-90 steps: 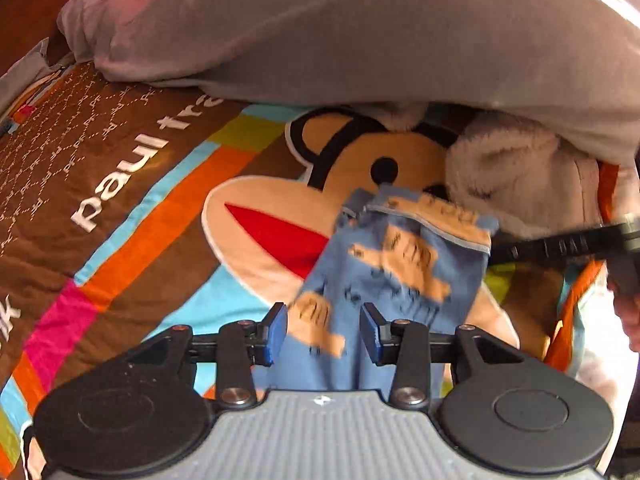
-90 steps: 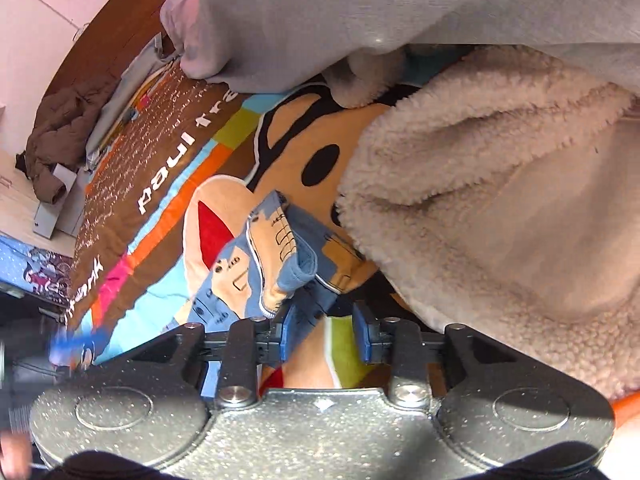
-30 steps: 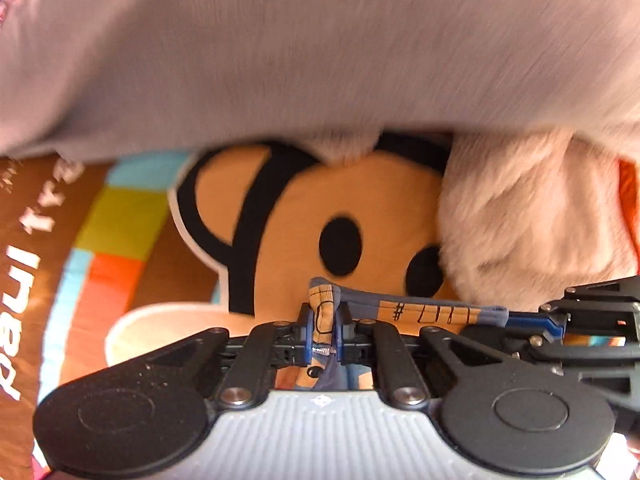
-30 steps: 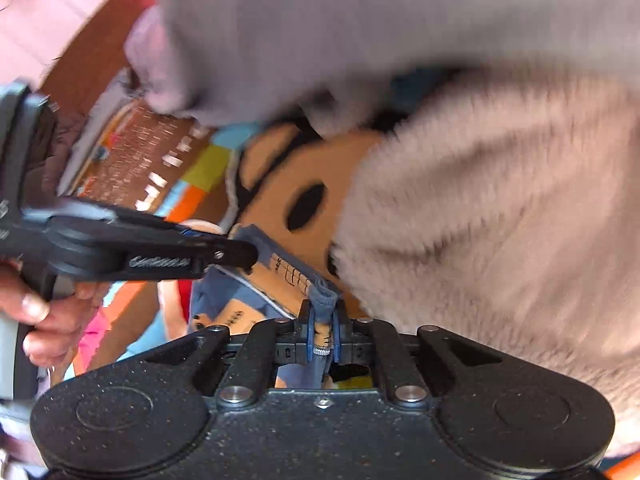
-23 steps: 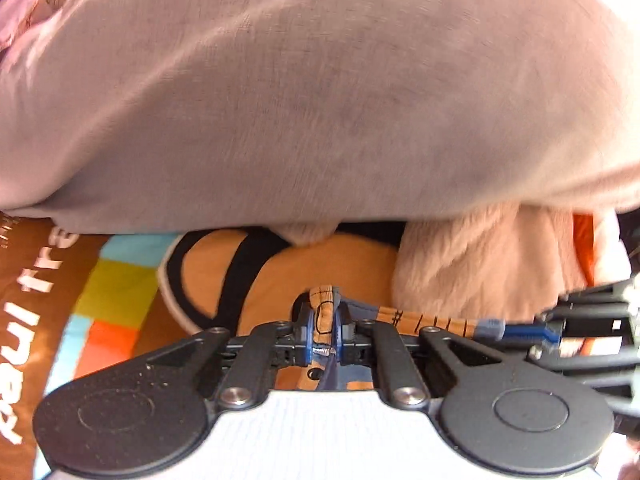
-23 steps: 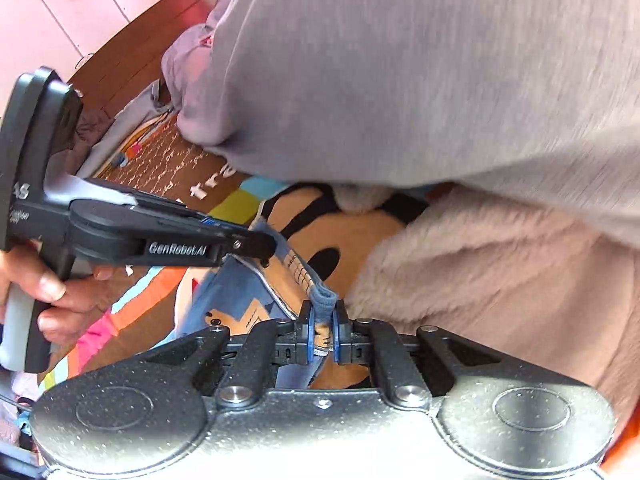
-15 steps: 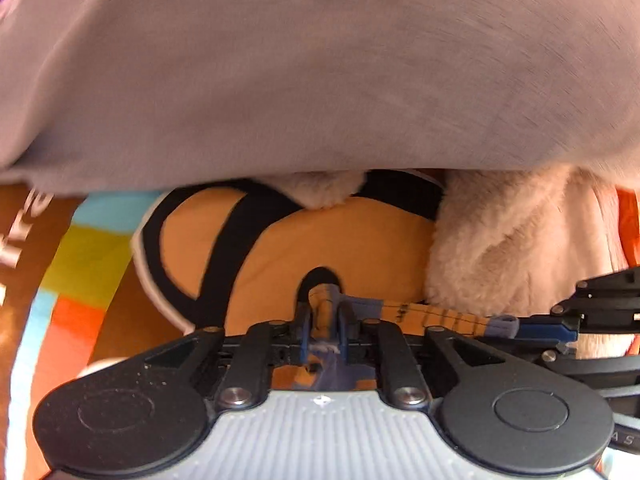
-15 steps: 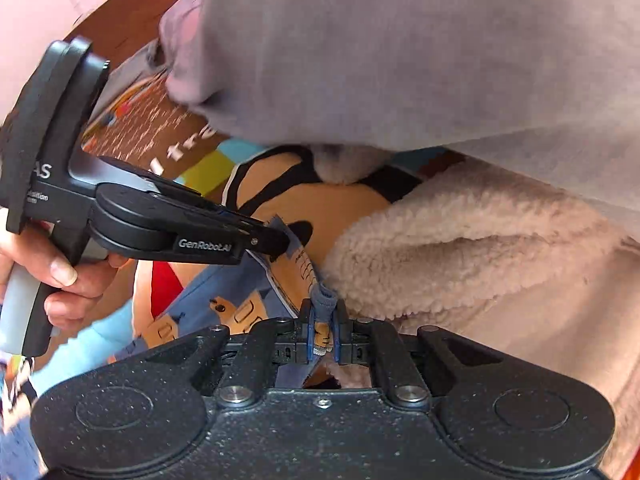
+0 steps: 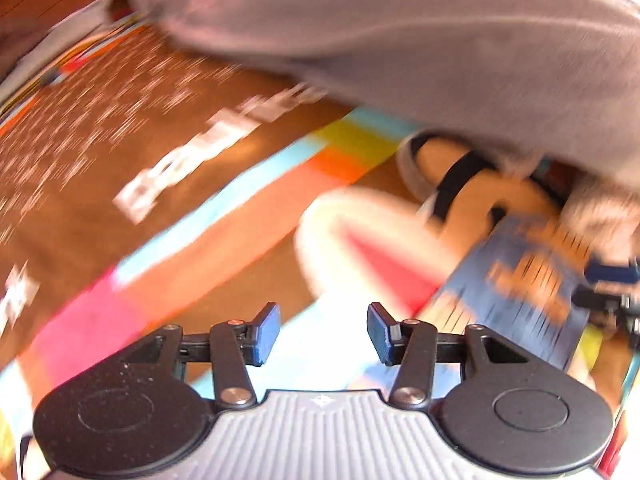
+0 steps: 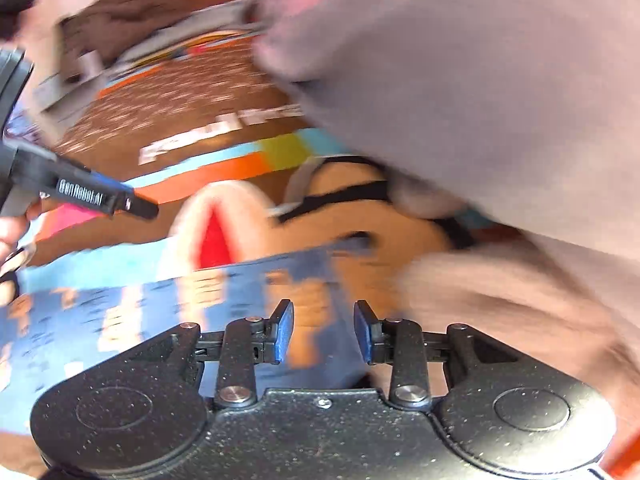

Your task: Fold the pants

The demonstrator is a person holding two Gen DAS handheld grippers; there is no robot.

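- Because both views are smeared by motion, most edges are soft and the white letters on the bedspread [image 9: 120, 208] cannot be read; its brown field and colour stripes fill the left part of both views and lie bare there, with open room.
- Across the top, a big grey cloth [image 9: 420, 40] hangs over the far side and hides what is behind it; its lower edge covers the top of the cartoon monkey face [image 10: 352, 208] printed on the bedspread.
- At the right of the right wrist view, a beige fleece [image 10: 500, 300] is cut off by the frame, and where it ends I cannot tell.
- The blue pants [image 10: 120, 312], with orange print, lie flat on the bedspread over the monkey's mouth; in the left wrist view they [image 9: 528, 292] are at the right, partly cut off.
- The right gripper [image 10: 322, 330] has just been opening; its blue pads stand apart above the pants and do not press the cloth.
- The left gripper [image 9: 323, 332] has also just been opening; nothing is between its pads, and the pants are well to its right.
- A hand [image 10: 12, 248] at the left edge is only partly visible.
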